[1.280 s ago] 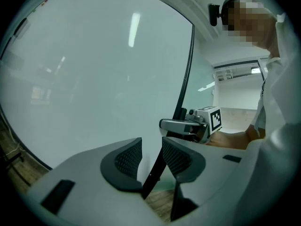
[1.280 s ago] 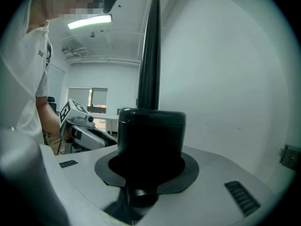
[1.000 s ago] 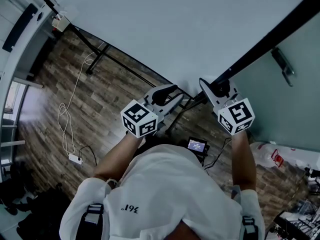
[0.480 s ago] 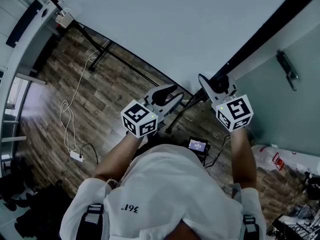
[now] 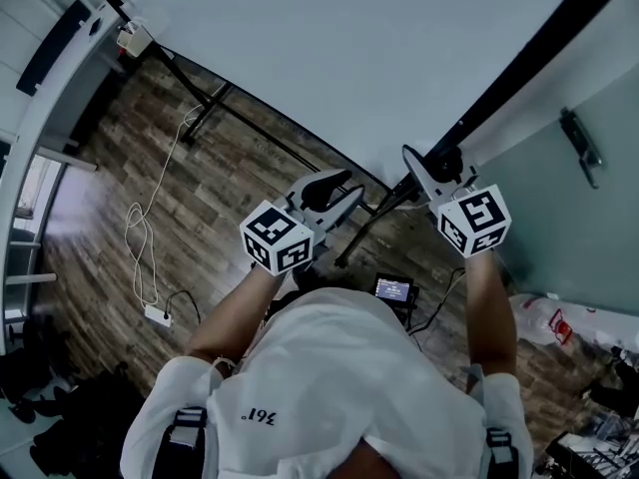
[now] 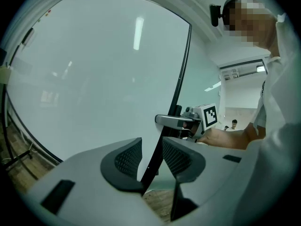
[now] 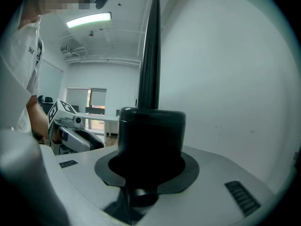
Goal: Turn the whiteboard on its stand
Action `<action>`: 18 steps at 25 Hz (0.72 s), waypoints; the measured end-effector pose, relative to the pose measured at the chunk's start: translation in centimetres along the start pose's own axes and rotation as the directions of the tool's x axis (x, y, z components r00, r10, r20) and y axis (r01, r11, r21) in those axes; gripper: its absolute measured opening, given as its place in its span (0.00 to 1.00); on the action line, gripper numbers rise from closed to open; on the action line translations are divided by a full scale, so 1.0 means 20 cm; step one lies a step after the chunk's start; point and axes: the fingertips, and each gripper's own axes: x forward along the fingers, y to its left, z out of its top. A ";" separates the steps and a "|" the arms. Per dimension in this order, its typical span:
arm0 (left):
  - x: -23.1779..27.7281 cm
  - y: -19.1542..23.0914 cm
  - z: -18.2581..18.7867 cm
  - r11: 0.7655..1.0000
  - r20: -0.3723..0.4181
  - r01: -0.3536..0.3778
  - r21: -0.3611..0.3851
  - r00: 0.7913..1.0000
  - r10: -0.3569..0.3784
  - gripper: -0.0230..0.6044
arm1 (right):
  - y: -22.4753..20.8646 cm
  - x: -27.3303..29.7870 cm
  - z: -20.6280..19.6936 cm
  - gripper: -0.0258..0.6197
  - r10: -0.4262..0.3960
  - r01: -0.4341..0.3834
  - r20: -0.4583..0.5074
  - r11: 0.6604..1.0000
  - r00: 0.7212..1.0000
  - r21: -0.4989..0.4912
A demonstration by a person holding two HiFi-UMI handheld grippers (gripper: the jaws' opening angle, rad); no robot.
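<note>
Whiteboard [image 5: 329, 58] on its stand: a broad, blank, pale face with a thin black frame, carried by the black post [image 5: 539, 53] at its right side. In the left gripper view a ceiling light is mirrored in the face. The face is turned toward the person. The long axis runs level away from the post to the person's left, as the lower edge [image 5: 270, 133] shows by slanting from the post toward the upper left of the head view, above the plank floor [image 5: 200, 228]. Whether the face stands fully upright cannot be told. The left gripper [image 5: 356, 183] sits at the post near the board's lower right corner. Its 2 jaws stand apart with the post running down between them, and a pale strip shows on each side of the post. The right gripper [image 5: 439, 168] is higher up the post, its 2 jaws clamped around the black knob [image 7: 150, 131], a short cylinder from which the post rises. The whiteboard lies wholly on the left gripper's side of the post.
</note>
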 end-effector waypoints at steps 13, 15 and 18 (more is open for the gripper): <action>-0.05 0.06 0.04 1.000 0.014 -0.008 0.017 1.000 0.008 0.23 | 0.04 0.11 0.02 0.27 -0.001 0.001 0.003 1.000 1.000 0.002; -0.06 0.05 0.04 1.000 0.017 -0.013 0.018 1.000 0.012 0.23 | 0.03 0.12 0.02 0.27 -0.002 0.002 0.003 1.000 1.000 0.004; -0.07 0.05 0.04 1.000 0.019 -0.018 0.016 1.000 0.018 0.23 | 0.03 0.14 0.02 0.27 -0.002 0.002 0.003 1.000 1.000 0.005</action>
